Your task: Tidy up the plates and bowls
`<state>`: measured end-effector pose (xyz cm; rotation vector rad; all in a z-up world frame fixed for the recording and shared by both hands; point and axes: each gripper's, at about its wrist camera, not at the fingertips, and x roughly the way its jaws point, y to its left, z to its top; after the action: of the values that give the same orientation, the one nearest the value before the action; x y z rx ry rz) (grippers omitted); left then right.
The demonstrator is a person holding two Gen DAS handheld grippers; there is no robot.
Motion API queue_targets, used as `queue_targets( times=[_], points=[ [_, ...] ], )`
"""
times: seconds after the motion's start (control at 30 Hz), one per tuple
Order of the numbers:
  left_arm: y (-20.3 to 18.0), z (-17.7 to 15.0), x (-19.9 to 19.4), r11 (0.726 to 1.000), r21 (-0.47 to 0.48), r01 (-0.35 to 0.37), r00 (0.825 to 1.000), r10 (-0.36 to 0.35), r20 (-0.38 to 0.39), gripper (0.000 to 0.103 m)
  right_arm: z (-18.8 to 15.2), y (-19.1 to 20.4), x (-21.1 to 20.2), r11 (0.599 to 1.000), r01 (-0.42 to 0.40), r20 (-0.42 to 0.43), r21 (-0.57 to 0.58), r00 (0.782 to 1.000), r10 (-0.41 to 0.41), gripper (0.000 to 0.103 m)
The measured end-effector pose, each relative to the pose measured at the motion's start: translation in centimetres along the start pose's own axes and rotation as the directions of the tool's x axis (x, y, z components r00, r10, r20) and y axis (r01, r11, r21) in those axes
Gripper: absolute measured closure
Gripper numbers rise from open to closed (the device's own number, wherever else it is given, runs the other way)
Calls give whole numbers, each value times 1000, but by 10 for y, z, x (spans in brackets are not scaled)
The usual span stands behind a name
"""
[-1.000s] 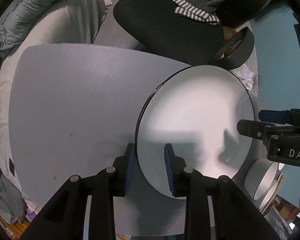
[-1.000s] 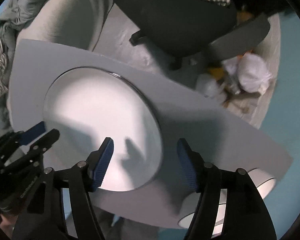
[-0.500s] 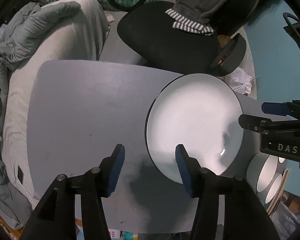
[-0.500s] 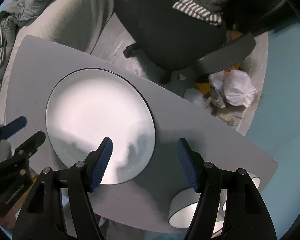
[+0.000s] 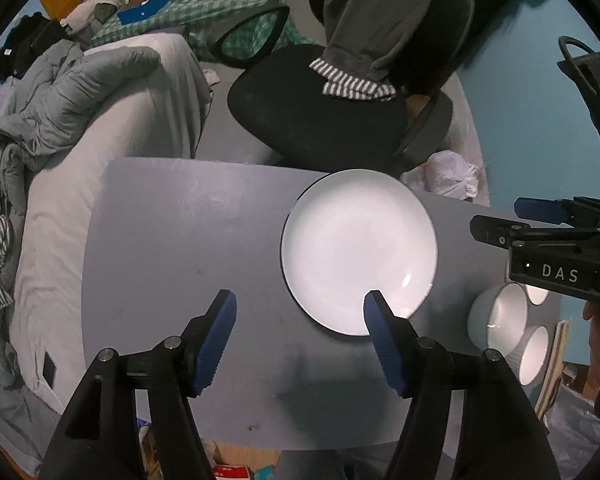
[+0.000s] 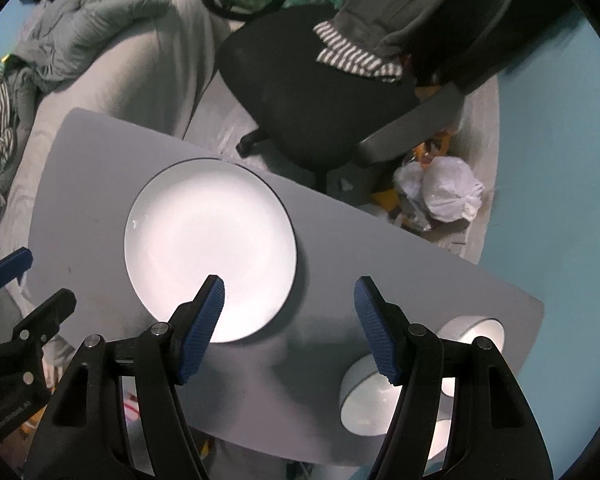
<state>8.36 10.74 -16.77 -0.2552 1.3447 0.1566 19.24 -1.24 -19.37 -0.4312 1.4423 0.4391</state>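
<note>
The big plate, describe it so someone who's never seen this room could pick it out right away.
Find the grey table in front of the black office chair. The plate lies flat near its far edge, left of a cluster of bowls. It is the only wide, shallow white dish with a thin dark rim; the bowls are smaller and deeper.

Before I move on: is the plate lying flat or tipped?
Flat. The plate lies on the table, rim down all round, both grippers open and clear.
</note>
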Motion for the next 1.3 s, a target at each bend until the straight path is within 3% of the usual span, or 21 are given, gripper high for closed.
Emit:
queue_targets(
  times=[0.4, 0.6, 0.77, 1.1, 1.3],
  points=[
    [-9, -23, -34, 998, 52, 30, 998, -32, 48, 35, -42, -11, -57, 998, 30, 129, 49, 991, -36, 36],
    [-20, -28, -44, 992, 85, 93, 994, -98, 45, 35, -66, -25, -70, 994, -31, 165, 105, 986, 13, 36],
    [-37, -32, -53, 984, 150, 97, 992, -107, 60, 35, -90, -36, -82, 986, -31, 187, 166, 982, 0, 36],
    [-81, -44, -66, 953, 292, 84, 991, -112, 80, 33, -141, -66, -101, 959, 3, 210, 285, 976, -65, 35],
    [-108, -53, -77, 921, 382, 72, 985, -125, 116, 33, -179, -92, -120, 913, 28, 241, 408, 961, -137, 35]
  ],
)
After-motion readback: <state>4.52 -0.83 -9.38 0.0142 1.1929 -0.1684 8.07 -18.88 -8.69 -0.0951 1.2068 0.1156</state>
